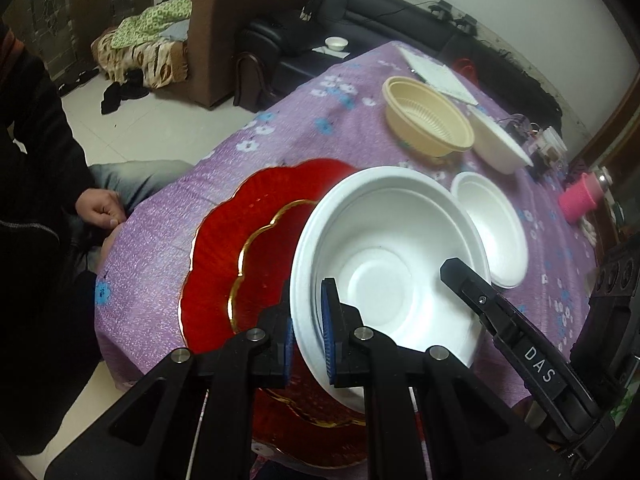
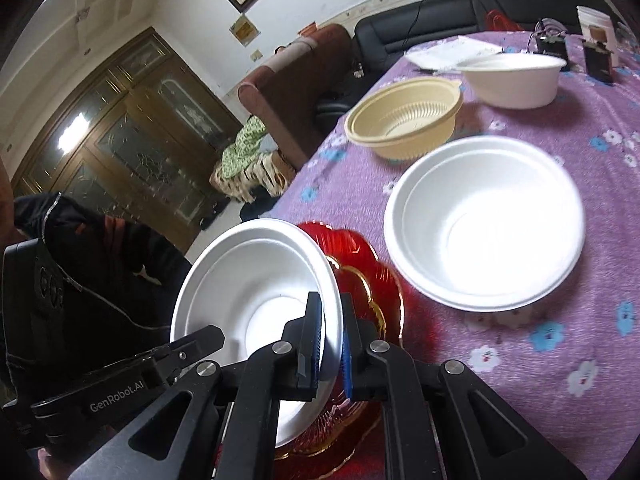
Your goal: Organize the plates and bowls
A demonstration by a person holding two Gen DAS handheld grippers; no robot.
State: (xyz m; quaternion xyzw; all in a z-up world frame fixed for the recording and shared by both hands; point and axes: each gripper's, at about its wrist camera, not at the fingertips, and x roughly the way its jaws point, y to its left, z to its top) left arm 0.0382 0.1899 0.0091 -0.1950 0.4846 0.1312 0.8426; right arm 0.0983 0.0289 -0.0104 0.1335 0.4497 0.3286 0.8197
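Two grippers pinch one white foam bowl: left gripper and right gripper each clamp its rim, bowl tilted above the red scalloped plate

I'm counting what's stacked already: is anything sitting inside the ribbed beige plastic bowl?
No: in the right wrist view the ribbed beige plastic bowl shows its bare ribbed inside, with nothing in it.
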